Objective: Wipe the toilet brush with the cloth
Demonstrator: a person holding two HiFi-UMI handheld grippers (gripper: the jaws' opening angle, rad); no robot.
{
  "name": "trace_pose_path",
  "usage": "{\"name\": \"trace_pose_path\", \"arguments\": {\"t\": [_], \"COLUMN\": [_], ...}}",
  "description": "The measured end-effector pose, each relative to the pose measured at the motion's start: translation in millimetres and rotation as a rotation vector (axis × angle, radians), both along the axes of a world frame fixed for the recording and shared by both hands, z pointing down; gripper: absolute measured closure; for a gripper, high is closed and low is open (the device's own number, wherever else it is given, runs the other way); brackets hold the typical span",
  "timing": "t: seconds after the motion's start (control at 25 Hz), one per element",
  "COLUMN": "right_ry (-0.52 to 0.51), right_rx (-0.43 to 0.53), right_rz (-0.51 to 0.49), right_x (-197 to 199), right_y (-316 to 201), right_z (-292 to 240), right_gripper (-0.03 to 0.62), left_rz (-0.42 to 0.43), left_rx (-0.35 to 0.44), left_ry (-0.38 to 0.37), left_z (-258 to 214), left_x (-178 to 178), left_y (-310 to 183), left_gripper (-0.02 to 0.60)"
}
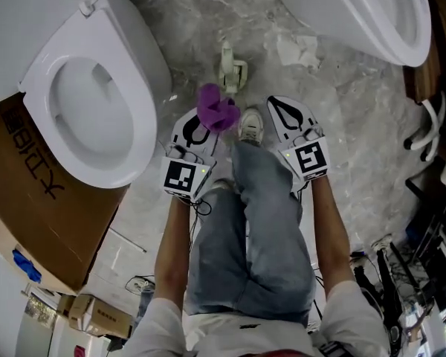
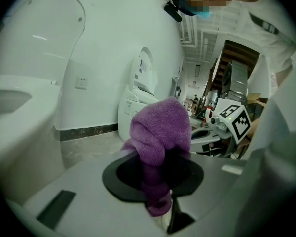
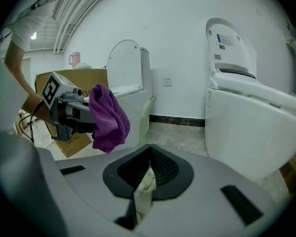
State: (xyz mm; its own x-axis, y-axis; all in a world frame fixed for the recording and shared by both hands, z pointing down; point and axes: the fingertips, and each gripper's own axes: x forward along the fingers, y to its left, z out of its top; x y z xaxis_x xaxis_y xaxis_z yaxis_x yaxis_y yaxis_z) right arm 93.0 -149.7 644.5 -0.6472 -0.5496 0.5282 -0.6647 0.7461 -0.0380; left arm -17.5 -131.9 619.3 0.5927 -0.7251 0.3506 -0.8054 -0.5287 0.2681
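The purple cloth (image 2: 158, 132) bunches over the tips of the left gripper (image 1: 201, 131), so its pads can't be seen. The toilet brush (image 1: 232, 69) is too small from above to make out bristles, and its foot drops behind the right gripper (image 3: 140, 191). The right-hand toilet (image 1: 357, 6) and cardboard box (image 1: 37, 199) run off frame. The clutter (image 1: 424, 274) is too dark to name

- A toilet (image 1: 97, 110) fills the upper left of the head view, and a second toilet (image 1: 372, 13) the upper right.
- The toilet brush (image 1: 230, 69) stands on the floor (image 1: 201, 21) between them, at top centre.
- The cloth (image 1: 217, 110) sits just below the brush, in the left gripper (image 1: 206, 123).
- The right gripper (image 1: 281, 108) is to the right, with a leg (image 1: 260, 199) between the two.
- A cardboard box (image 1: 30, 192) lies at lower left, partly under the first toilet.
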Motion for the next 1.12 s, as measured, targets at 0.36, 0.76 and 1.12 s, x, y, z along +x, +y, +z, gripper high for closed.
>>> {"name": "trace_pose_path", "arguments": {"t": [0.36,0.76,1.12], "right_ry": [0.023,0.091,0.071], "right_rx": [0.049,0.103,0.136], "right_rz": [-0.093,-0.227,-0.323], "right_x": [-19,-41,-62], "right_y": [-12,-22,-30], "right_z": [95,174,206], "right_gripper": [0.597,0.546,0.497], "left_rz": [0.047,0.091,0.156], "left_rx": [0.045,0.112,0.165], "left_ry": [0.03,0.051,0.069], "left_z": [80,127,150], "left_x": [7,9,14], "left_y": [-11,-22,-31], "left_gripper": [0.495,0.479,0.435]}}
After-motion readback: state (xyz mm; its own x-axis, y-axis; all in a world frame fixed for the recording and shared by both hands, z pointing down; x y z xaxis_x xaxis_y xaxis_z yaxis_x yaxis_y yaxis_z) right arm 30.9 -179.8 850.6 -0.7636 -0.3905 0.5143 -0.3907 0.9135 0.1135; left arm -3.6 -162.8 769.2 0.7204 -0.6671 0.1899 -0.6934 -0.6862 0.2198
